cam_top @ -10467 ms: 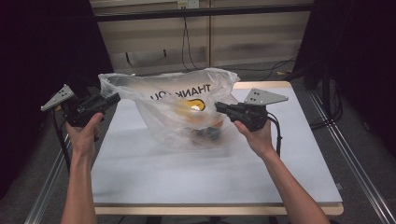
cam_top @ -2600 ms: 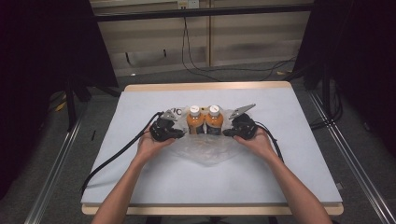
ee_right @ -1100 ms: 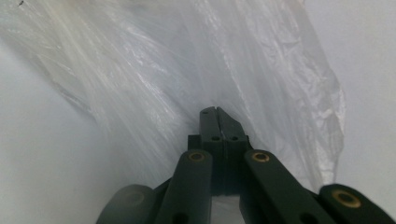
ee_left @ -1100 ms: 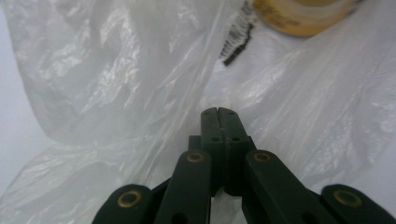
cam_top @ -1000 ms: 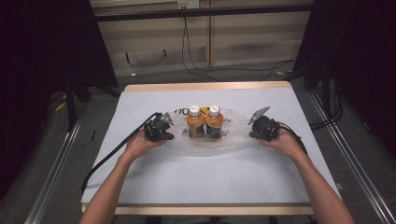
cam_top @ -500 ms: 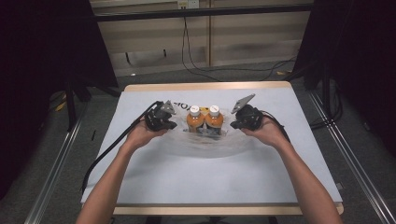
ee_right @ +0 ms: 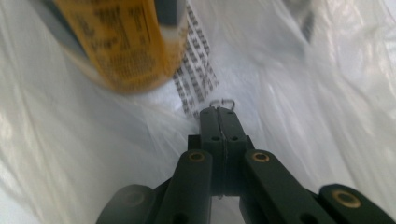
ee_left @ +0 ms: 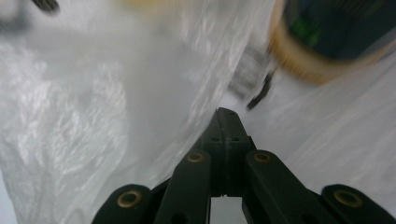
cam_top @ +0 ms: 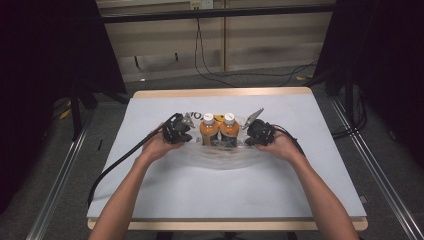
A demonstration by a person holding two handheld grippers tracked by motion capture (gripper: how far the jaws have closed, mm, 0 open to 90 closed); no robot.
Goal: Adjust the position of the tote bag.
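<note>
Two orange bottles (cam_top: 208,132) (cam_top: 229,131) with white caps stand upright side by side at mid-table, inside a clear plastic bag (cam_top: 220,157) that lies crumpled low around them and toward the person. My left gripper (cam_top: 191,135) sits just left of the bottles, my right gripper (cam_top: 247,139) just right of them. In the left gripper view the jaws (ee_left: 226,114) are shut with bag film running to their tip, and a bottle's base (ee_left: 327,51) is close ahead. In the right gripper view the jaws (ee_right: 218,112) are shut with a small fold of film at the tip, beside a bottle (ee_right: 121,46).
The white table (cam_top: 310,190) ends at a wooden edge in front and at the back. A black cable (cam_top: 125,160) trails from the left gripper off the table's left side. Metal rails run along the floor on both sides.
The bag, earlier held up wide open, now lies low around the standing bottles. Over the last second the right gripper came in from the right to the bottles, and both hands drew slightly nearer the person.
</note>
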